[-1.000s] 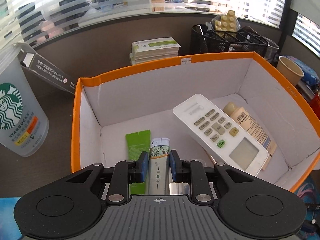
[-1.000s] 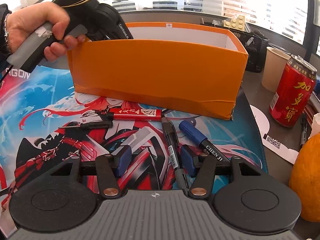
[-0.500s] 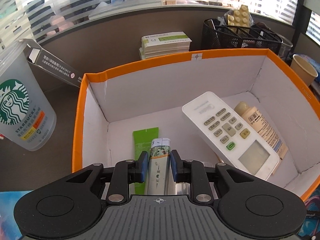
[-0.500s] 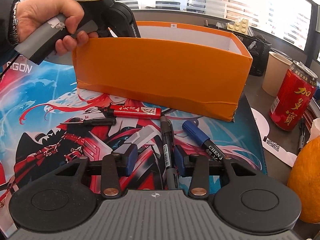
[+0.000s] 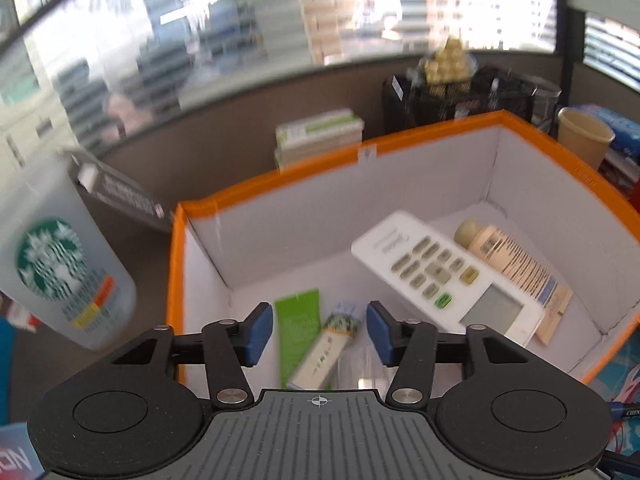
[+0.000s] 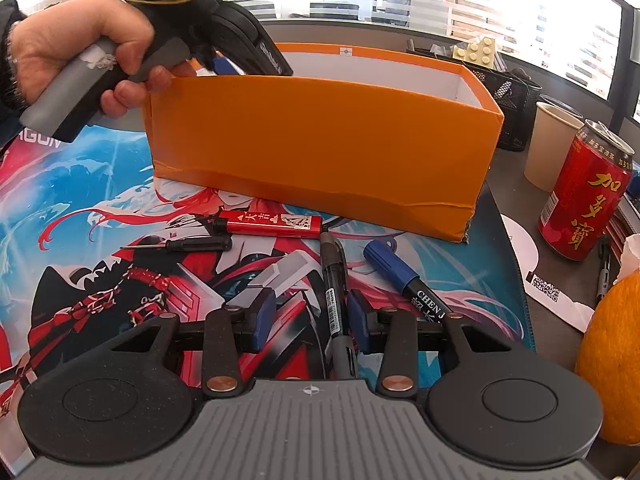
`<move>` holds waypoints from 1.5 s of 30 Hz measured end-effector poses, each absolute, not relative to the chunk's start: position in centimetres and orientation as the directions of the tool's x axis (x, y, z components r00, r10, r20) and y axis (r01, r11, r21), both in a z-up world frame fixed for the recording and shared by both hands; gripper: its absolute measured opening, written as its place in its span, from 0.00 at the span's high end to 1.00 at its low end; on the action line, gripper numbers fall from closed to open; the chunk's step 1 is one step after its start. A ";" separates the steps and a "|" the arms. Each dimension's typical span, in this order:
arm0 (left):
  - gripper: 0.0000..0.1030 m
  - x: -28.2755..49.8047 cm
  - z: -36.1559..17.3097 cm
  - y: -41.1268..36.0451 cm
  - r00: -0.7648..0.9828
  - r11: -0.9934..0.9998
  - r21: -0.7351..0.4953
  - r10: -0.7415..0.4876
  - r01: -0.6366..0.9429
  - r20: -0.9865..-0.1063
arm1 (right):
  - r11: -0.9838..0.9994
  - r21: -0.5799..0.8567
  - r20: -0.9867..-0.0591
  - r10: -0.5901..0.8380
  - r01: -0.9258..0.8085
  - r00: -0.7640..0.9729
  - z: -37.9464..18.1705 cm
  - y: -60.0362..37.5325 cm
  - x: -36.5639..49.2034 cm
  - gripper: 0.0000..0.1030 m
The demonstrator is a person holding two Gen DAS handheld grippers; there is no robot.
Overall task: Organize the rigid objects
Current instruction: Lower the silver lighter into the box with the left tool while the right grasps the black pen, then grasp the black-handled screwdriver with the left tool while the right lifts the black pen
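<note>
1. The left gripper (image 5: pixel 320 332) hung over the near end of the orange cardboard box (image 5: pixel 440 130) with its blue pads spreading apart; a slim cream tube with a green printed top (image 5: pixel 326 354) lay tilted on the white box floor between and below the pads, touched by neither.
2. Just left of that tube lay a flat green tube (image 5: pixel 298 320). Farther in, a white remote control with grey buttons (image 5: pixel 444 280) lay slantwise, and a beige bottle with a barcode label (image 5: pixel 508 264) lay against its far side.
3. The right gripper (image 6: pixel 310 320) hovered low over the mat, its jaws partly spread; a black marker pen (image 6: pixel 334 280) lay between them close to the right pad, and I could not tell whether that pad touched it.
4. Just right of it lay a blue-capped black marker (image 6: pixel 400 276); beyond lay a small black screwdriver (image 6: pixel 188 245) and a red lighter with white print (image 6: pixel 272 222), near the box's orange front wall.
5. All of it rested on a colourful printed desk mat (image 6: pixel 100 184).
6. A person's hand (image 6: pixel 76 48) gripped the left gripper's handle at the box's left corner.
7. To the right stood a red drink can (image 6: pixel 580 200) and a paper cup (image 6: pixel 550 142), with an orange fruit (image 6: pixel 612 360) nearer.
8. Left of the box stood a translucent plastic cup with a green logo (image 5: pixel 56 264); behind were stacked booklets (image 5: pixel 320 134), a black mesh organiser (image 5: pixel 460 98) and windows with blinds.
</note>
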State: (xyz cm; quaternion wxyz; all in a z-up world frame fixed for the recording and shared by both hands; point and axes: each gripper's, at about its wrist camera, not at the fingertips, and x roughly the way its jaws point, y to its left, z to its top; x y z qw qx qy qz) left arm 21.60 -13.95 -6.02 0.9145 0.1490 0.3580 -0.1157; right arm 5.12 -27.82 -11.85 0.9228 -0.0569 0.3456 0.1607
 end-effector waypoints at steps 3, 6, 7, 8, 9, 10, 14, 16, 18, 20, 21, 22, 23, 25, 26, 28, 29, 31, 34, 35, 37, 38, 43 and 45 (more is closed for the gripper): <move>0.39 19.6 -4.3 -13.4 0.768 0.927 0.187 -0.145 0.326 -0.623 | 0.943 0.006 -0.655 0.255 -0.332 0.712 -11.8 -27.8 5.1 0.64; 0.28 16.4 -2.8 -12.3 0.813 0.920 0.180 -0.200 0.347 -0.546 | 0.944 0.007 -0.653 0.254 -0.330 0.713 -11.8 -27.8 5.0 0.64; 0.27 15.3 -2.5 -12.0 0.821 0.916 0.178 -0.219 0.359 -0.527 | 0.944 0.006 -0.652 0.253 -0.329 0.715 -11.8 -27.8 5.0 0.64; 0.25 14.2 -2.3 -11.6 0.824 0.909 0.177 -0.241 0.377 -0.513 | 0.946 0.001 -0.650 0.247 -0.325 0.718 -11.8 -27.7 5.0 0.67; 0.23 13.0 -2.2 -11.2 0.822 0.902 0.171 -0.265 0.396 -0.503 | 0.947 -0.004 -0.647 0.242 -0.321 0.723 -11.8 -27.7 5.0 0.70; 0.22 12.1 -2.3 -10.7 0.819 0.897 0.163 -0.285 0.411 -0.498 | 0.948 -0.003 -0.644 0.242 -0.319 0.725 -11.8 -27.7 5.0 0.77; 0.19 8.7 -3.8 -9.3 0.792 0.866 0.163 -0.335 0.472 -0.511 | 0.949 -0.017 -0.644 0.231 -0.316 0.729 -11.8 -27.6 5.0 0.90; 0.19 7.4 -4.8 -8.8 0.787 0.858 0.176 -0.336 0.482 -0.518 | 0.948 -0.028 -0.644 0.224 -0.316 0.732 -11.8 -27.4 4.9 0.90; 0.19 6.4 -5.8 -8.4 0.780 0.851 0.185 -0.334 0.491 -0.529 | 0.949 -0.037 -0.644 0.218 -0.314 0.733 -11.8 -27.2 4.9 0.90; 0.19 5.7 -6.8 -8.5 0.760 0.832 0.195 -0.345 0.519 -0.551 | 0.949 -0.036 -0.645 0.216 -0.312 0.733 -11.8 -27.2 4.9 0.91; 0.19 5.4 -7.5 -8.5 0.750 0.821 0.205 -0.347 0.533 -0.563 | 0.950 -0.032 -0.644 0.218 -0.310 0.733 -11.8 -27.2 4.9 0.91; 0.19 5.2 -8.2 -8.7 0.743 0.810 0.217 -0.345 0.544 -0.573 | 0.950 -0.029 -0.645 0.219 -0.310 0.732 -11.8 -27.2 4.8 0.91; 0.19 5.1 -8.9 -9.0 0.734 0.797 0.231 -0.343 0.557 -0.586 | 0.950 -0.027 -0.645 0.220 -0.310 0.731 -11.8 -27.3 4.8 0.91; 0.19 4.9 -10.1 -9.5 0.726 0.786 0.248 -0.332 0.566 -0.602 | 0.950 -0.008 -0.646 0.234 -0.313 0.727 -11.7 -27.4 4.6 0.91; 0.19 5.0 -10.6 -9.8 0.725 0.785 0.252 -0.328 0.566 -0.606 | 0.949 -0.003 -0.646 0.238 -0.314 0.725 -11.6 -27.4 4.5 0.91; 0.19 5.4 -11.4 -10.3 0.715 0.777 0.253 -0.328 0.576 -0.617 | 0.951 0.000 -0.640 0.238 -0.310 0.730 -11.5 -27.6 4.3 0.91; 0.19 5.6 -11.6 -10.5 0.711 0.775 0.252 -0.330 0.579 -0.620 | 0.951 0.003 -0.638 0.240 -0.309 0.731 -11.3 -27.7 4.1 0.91; 0.19 5.9 -12.1 -10.9 0.700 0.763 0.248 -0.343 0.597 -0.626 | 0.952 0.011 -0.633 0.243 -0.306 0.735 -11.0 -28.0 3.7 0.91; 0.19 6.1 -12.3 -11.1 0.682 0.752 0.235 -0.360 0.616 -0.637 | 0.953 0.019 -0.622 0.248 -0.302 0.742 -10.4 -28.3 3.2 0.91; 0.19 6.1 -12.3 -11.1 0.680 0.752 0.231 -0.363 0.618 -0.637 | 0.954 0.021 -0.620 0.248 -0.300 0.744 -10.2 -28.4 3.0 0.91; 0.19 6.2 -12.4 -11.3 0.676 0.749 0.224 -0.372 0.623 -0.637 | 0.955 0.019 -0.610 0.246 -0.297 0.754 -9.8 -28.5 2.7 0.91; 0.19 6.3 -12.4 -11.3 0.674 0.748 0.221 -0.375 0.626 -0.637 | 0.955 0.020 -0.604 0.248 -0.297 0.757 -9.6 -28.6 2.6 0.91; 0.22 6.7 -12.5 -11.4 0.646 0.749 0.167 -0.409 0.641 -0.644 | 0.955 0.016 -0.558 0.253 -0.295 0.790 -7.6 -28.9 1.9 0.91; 0.32 6.8 -12.5 -11.2 0.627 0.752 0.123 -0.433 0.647 -0.648 | 0.956 0.016 -0.534 0.255 -0.292 0.806 -6.6 -29.2 1.9 0.91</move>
